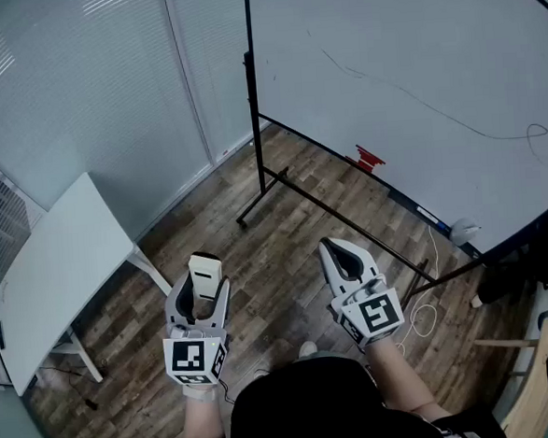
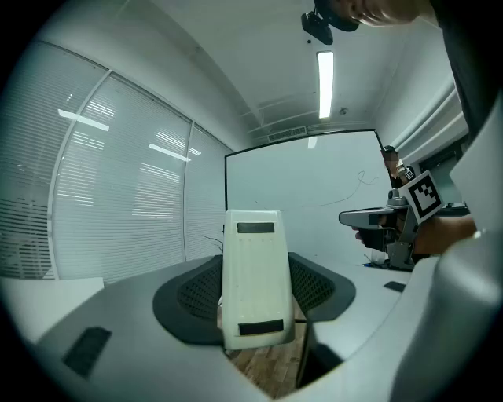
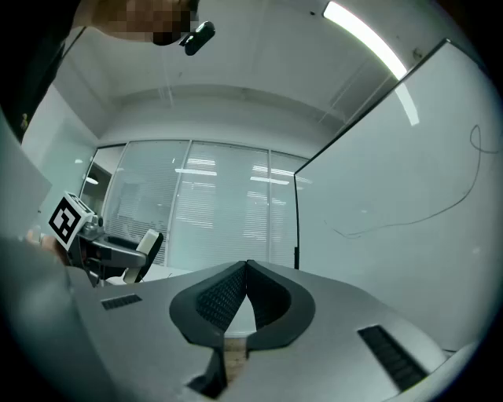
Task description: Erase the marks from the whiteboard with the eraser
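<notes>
Your eraser (image 1: 204, 268) stands upright between the jaws of the left gripper (image 1: 204, 293), clamped low down with its top poking past the tips; the whiteboard (image 1: 412, 45) is well apart from it, ahead and to your right; the marks (image 1: 406, 96) (a long thin line ending in a loop) all show, so I judge that no wiping has begun and the whole board is left to do; the right gripper (image 1: 335, 248) has its jaws pressed together on nothing, over the floor (image 1: 286, 259) beside the left one.
</notes>
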Motion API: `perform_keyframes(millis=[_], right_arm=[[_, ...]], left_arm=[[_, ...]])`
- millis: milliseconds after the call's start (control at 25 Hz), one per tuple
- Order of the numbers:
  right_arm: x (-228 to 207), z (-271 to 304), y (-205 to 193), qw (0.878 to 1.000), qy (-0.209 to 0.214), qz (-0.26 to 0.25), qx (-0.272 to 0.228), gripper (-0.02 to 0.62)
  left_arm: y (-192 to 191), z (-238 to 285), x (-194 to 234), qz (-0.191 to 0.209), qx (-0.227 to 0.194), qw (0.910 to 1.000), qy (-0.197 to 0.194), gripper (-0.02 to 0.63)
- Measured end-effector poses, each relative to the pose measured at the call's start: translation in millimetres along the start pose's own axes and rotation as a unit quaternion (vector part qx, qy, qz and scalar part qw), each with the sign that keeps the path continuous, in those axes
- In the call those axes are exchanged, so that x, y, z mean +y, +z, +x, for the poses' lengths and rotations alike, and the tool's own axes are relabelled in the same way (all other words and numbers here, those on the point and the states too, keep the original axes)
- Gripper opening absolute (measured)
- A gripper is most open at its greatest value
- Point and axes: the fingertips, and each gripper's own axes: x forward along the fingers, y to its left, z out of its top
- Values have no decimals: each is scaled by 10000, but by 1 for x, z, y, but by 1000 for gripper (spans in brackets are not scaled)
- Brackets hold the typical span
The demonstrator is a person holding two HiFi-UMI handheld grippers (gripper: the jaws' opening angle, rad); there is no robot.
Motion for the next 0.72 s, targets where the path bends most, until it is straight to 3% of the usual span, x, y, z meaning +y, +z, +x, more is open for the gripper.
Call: perform_keyframes(millis=[480,720], right_arm=[[-83,11,-17,9984,151,541,-65,29],[-130,28,-35,9982,4,605,-8,29]], left_arm=[[2,80,-43,-42,164,9999,-27,265],[-3,135,-54,-34,271,9995,-164,265]])
